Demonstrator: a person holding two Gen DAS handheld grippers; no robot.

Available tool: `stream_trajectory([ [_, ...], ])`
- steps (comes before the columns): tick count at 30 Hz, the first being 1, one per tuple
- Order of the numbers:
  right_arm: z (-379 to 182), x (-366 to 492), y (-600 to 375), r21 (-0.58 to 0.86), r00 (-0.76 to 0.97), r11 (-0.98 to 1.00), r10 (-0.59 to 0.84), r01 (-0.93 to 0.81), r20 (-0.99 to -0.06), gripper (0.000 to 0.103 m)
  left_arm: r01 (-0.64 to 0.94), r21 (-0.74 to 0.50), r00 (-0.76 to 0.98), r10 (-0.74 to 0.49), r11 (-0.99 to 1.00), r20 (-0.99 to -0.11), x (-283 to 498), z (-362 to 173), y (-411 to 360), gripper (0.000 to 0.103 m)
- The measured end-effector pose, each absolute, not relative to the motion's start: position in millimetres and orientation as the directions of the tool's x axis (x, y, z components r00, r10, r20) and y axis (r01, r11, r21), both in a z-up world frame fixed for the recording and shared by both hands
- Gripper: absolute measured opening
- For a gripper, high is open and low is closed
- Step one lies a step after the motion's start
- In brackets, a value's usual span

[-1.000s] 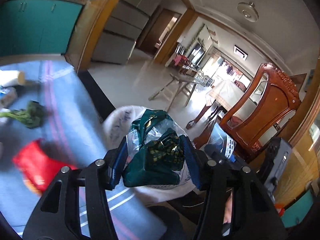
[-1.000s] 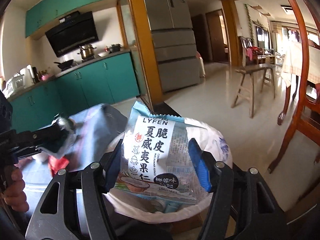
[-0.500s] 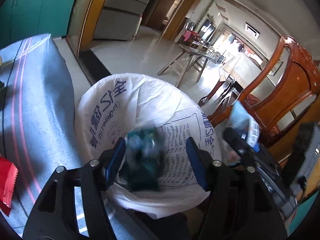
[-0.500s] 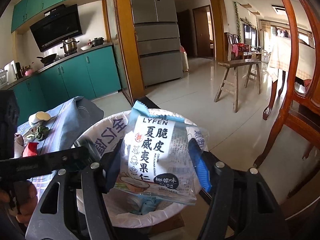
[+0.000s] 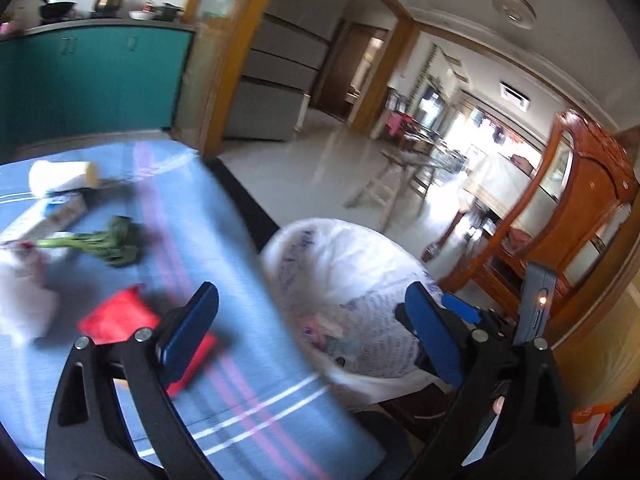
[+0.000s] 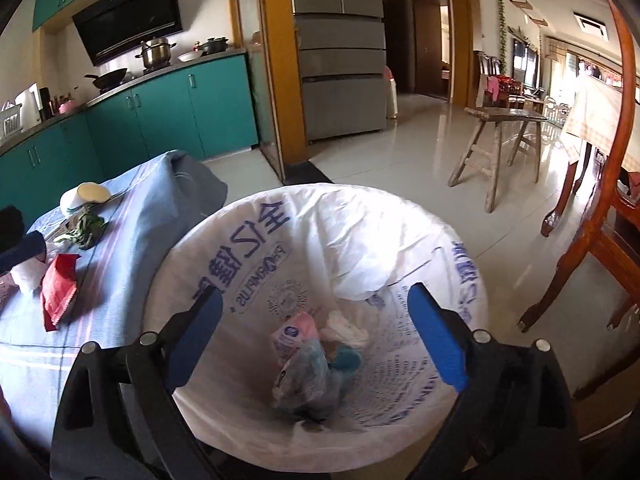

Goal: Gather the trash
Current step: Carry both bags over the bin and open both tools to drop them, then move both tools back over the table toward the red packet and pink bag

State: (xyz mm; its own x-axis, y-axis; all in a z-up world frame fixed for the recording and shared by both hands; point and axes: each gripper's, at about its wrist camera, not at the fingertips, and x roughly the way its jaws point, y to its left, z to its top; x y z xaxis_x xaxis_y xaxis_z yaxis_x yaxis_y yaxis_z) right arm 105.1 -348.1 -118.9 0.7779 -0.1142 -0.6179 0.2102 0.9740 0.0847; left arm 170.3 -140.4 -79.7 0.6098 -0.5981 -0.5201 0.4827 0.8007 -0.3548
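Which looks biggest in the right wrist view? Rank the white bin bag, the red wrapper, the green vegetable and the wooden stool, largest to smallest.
1. White bin bag, by far the largest, though it is nearest the camera.
2. Wooden stool.
3. Red wrapper.
4. Green vegetable.
The stool stands farther off, so its true size is unsure.

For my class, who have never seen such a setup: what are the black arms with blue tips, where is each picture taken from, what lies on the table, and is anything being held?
There is no robot. A person holds a two-finger gripper in each hand, and each has a wide-angle camera looking along its fingers. One picture comes from the left gripper, the other from the right gripper. Both sets of jaws are opening, with nothing between them. The right one looks into a white-lined trash bin with wrappers at the bottom. On the blue tablecloth lie a red wrapper, a green vegetable and some white items.
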Motion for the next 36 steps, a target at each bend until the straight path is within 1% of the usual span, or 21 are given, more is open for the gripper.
stream_trajectory([
  [4, -111.8, 106.6, -329.7, 0.080, 0.782, 0.981, -0.091, 0.177, -0.616, 0.092, 0.408, -0.356, 0.673, -0.540, 0.841, -0.505, 168.1, -77.5, -99.8, 0.094],
  [8, -99.9, 105.0, -302.0, 0.054, 0.795, 0.991, -0.064, 0.121, -0.603, 0.092, 0.337, -0.316, 0.740, -0.457, 0.887, -0.494, 158.4, -73.7, -57.7, 0.094],
  [11, -90.0, 103.1, -279.9, 0.043, 0.805, 0.996, -0.037, 0.078, -0.592, 0.092, 0.243, -0.258, 0.795, -0.344, 0.935, -0.500, 146.9, -73.2, -12.9, 0.094],
  [13, -84.9, 103.2, -260.9, 0.029, 0.809, 0.999, -0.018, 0.043, -0.588, 0.092, 0.167, -0.246, 0.818, -0.274, 0.955, -0.506, 141.1, -74.2, 19.7, 0.094],
  [18, -73.8, 111.7, -207.0, 0.012, 0.806, 0.997, 0.063, -0.070, -0.588, 0.092, 0.011, -0.272, 0.842, -0.155, 0.962, -0.516, 127.8, -70.9, 89.1, 0.094],
  [25, -62.2, 123.1, -118.4, -0.062, 0.799, 0.969, 0.160, -0.238, -0.579, 0.092, -0.137, -0.251, 0.856, -0.013, 0.958, -0.517, 103.3, -73.7, 157.5, 0.094],
  [30, -64.4, 129.6, -70.6, -0.086, 0.773, 0.944, 0.207, -0.319, -0.599, 0.092, -0.183, -0.288, 0.859, 0.010, 0.940, -0.512, 92.6, -77.0, 187.7, 0.095],
  [36, -69.4, 132.5, -45.8, -0.111, 0.759, 0.929, 0.216, -0.354, -0.615, 0.092, -0.193, -0.308, 0.858, 0.008, 0.932, -0.514, 92.2, -81.7, 198.6, 0.096],
])
